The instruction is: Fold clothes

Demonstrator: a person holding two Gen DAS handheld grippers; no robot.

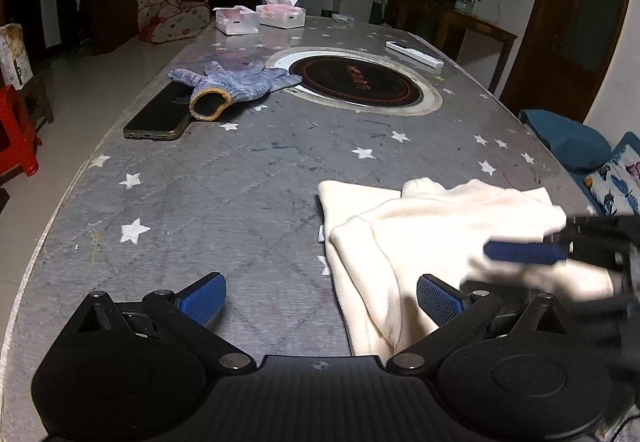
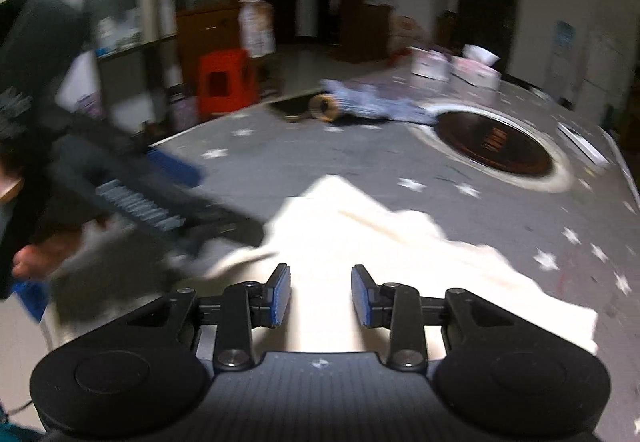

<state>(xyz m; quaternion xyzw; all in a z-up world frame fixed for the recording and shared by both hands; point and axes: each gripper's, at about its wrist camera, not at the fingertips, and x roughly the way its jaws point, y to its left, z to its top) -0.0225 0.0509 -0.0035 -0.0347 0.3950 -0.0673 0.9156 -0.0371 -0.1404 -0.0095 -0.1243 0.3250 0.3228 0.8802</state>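
A cream-white garment lies partly folded on the grey star-patterned table, at the near right in the left wrist view. My left gripper is open and empty, its right finger over the garment's left edge. My right gripper is open and empty, hovering over the garment. The right gripper also shows, blurred, at the right edge of the left wrist view. The left gripper shows, blurred, at the left of the right wrist view.
A grey-blue knit glove lies partly on a black phone at the far left. A round black induction hob is set in the table. Two tissue boxes and a white remote lie at the far end.
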